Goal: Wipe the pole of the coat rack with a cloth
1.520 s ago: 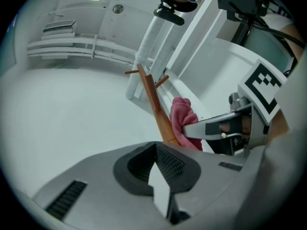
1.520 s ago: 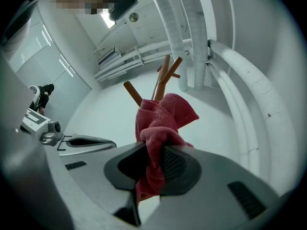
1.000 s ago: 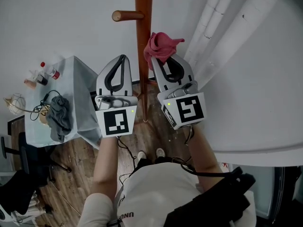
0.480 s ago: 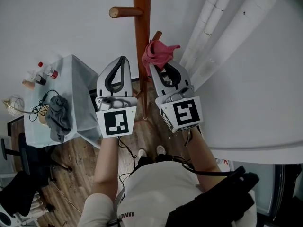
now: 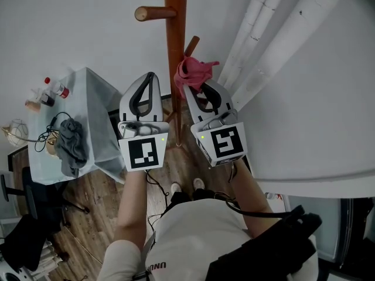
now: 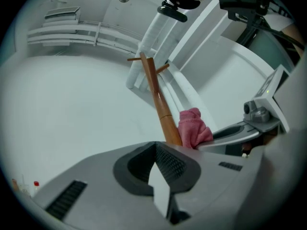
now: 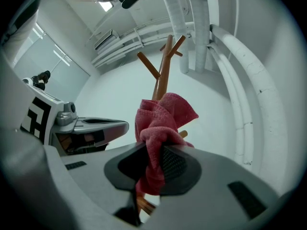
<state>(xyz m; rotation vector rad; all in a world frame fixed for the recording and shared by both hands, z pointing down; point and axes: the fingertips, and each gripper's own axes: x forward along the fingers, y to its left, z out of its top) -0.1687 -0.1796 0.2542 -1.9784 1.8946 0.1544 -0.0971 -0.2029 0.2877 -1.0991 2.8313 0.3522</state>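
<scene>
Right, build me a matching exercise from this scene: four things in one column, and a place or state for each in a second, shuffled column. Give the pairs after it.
Things
1. pink cloth
2. left gripper
3. pole
4. grey garment

Place or state
A. lies on the pale table at the left of the head view
B. jaws together, nothing between them
C. clamped between the jaws of the right gripper
D. upright, reddish-brown wood, with a peg sticking out

Pairs: 1-C, 2-B, 3-D, 4-A
</scene>
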